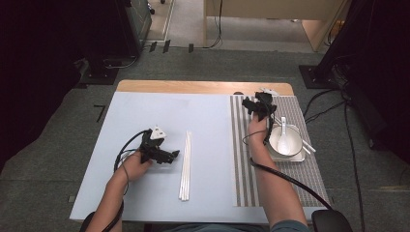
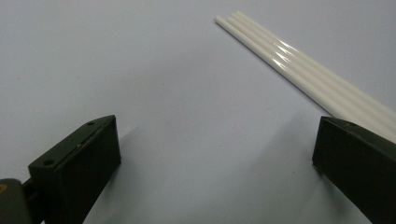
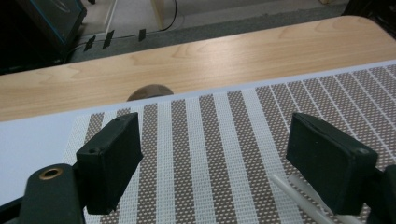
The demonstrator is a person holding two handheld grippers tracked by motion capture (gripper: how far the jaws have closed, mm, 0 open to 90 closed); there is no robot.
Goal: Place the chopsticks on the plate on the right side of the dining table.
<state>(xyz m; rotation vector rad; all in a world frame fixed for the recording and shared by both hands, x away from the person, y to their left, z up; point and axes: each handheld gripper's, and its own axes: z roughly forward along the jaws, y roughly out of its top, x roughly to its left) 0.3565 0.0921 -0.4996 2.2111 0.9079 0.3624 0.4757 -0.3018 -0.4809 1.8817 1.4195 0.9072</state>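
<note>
Both pairs of jaws are held spread and empty. A pale blue table is seen, a striped mat laid along its right edge. On the mat's right side a bowl with a spoon is placed beside the right gripper. White chopsticks are laid mid-table by the left gripper.

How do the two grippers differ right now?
The left gripper sits low over the blue mat, pointing sideways at the white sticks; the right gripper is over the far end of the striped mat, pointing away from the person, beside the bowl and spoon. Both are open and empty.
</note>
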